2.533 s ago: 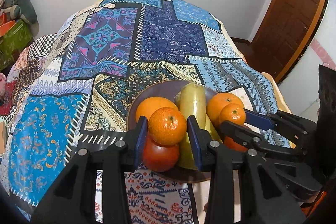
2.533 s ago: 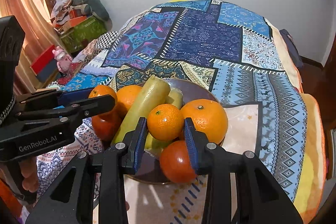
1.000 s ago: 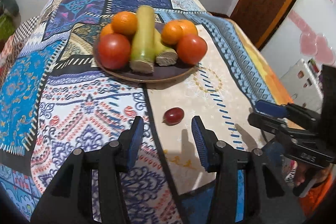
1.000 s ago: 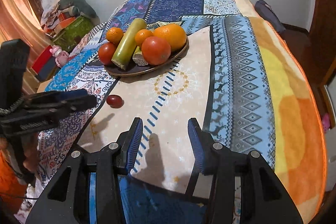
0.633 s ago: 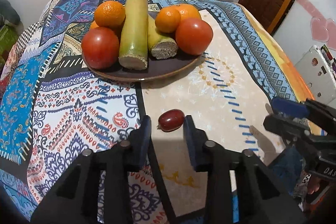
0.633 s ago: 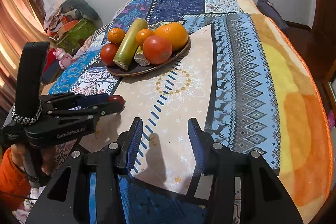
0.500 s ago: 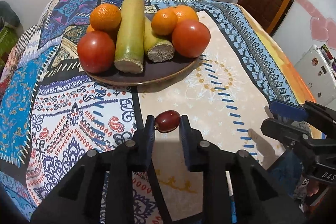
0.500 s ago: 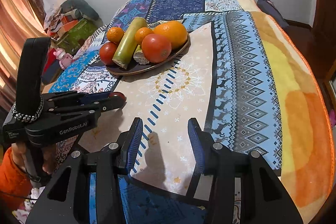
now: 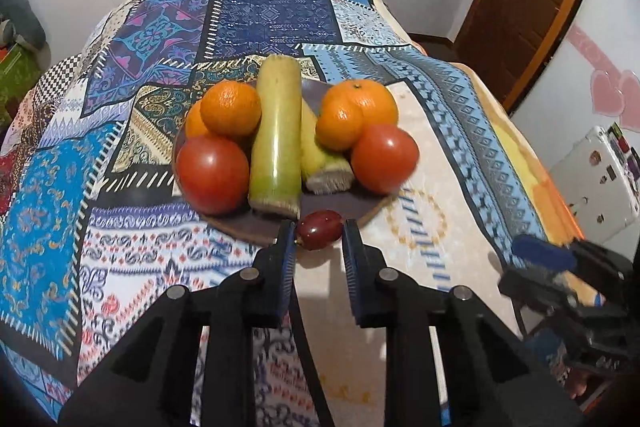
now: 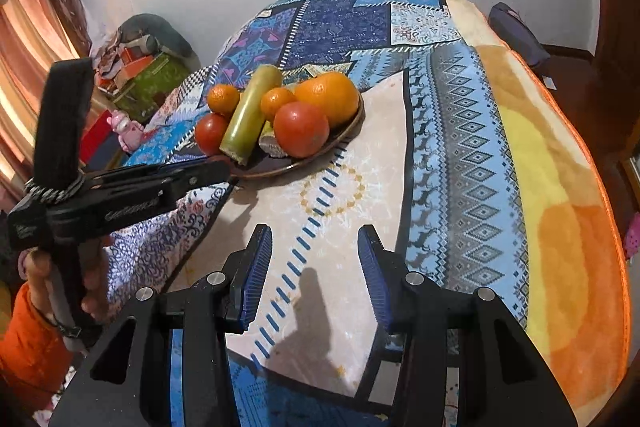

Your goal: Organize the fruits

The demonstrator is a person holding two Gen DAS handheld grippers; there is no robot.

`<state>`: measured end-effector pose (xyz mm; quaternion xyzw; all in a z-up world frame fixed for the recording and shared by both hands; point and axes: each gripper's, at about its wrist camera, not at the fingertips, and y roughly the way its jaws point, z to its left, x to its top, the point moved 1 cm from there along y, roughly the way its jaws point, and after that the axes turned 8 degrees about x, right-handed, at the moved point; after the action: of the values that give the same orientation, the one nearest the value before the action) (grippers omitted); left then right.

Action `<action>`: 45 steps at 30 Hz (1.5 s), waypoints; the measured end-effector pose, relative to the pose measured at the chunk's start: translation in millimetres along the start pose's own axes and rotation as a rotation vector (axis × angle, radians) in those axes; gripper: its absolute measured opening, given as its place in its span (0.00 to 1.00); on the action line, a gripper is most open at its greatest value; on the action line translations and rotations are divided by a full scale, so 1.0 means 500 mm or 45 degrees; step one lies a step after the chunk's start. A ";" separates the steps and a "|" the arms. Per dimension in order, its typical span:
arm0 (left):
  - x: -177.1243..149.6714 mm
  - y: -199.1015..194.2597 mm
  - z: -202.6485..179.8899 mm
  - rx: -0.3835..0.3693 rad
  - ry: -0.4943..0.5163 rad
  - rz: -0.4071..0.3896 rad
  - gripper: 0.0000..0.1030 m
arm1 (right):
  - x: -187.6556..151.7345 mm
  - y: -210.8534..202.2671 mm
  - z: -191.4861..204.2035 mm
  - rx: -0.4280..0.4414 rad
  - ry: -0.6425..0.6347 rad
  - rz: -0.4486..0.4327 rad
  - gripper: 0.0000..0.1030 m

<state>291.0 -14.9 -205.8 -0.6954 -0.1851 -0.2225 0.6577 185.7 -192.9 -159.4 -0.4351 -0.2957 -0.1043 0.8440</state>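
You have two tomatoes on the plate (image 9: 352, 205) ahead of your left claw (image 9: 319, 239): one tomato (image 9: 213, 174) to its left, the other tomato (image 9: 385, 159) to its right. Count four oranges: a front-left orange (image 9: 231, 108) with a half-hidden orange (image 9: 193, 123) behind it, a small orange (image 9: 339, 125) and a big orange (image 9: 366, 99) on the right. Two green stalks lie between them: a long stalk (image 9: 276, 135) and a short stalk (image 9: 324, 163). One grape (image 9: 319, 223) sits between your left claw's pads.

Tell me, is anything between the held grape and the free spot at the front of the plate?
Nothing visible is. The left gripper holds the grape right at the plate's bare front rim. The tomatoes and the long green stalk lie farther back.
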 end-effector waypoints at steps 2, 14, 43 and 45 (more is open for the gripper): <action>0.006 0.017 -0.006 0.001 -0.001 0.016 0.22 | 0.003 0.003 -0.001 0.006 0.006 -0.002 0.40; 0.003 0.021 -0.017 0.021 0.009 0.015 0.47 | 0.008 -0.001 -0.010 0.019 0.010 -0.004 0.40; -0.114 -0.633 0.009 0.048 -0.057 -0.829 0.67 | 0.050 -0.359 0.279 -0.023 -0.369 -0.602 0.48; -0.127 -0.648 0.003 0.055 -0.059 -0.851 0.72 | 0.038 -0.381 0.299 -0.048 -0.388 -0.650 0.56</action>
<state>60.0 10.2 28.5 -0.5869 -0.4226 -0.4061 0.5586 57.4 -186.6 46.8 -0.3727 -0.5170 -0.2522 0.7282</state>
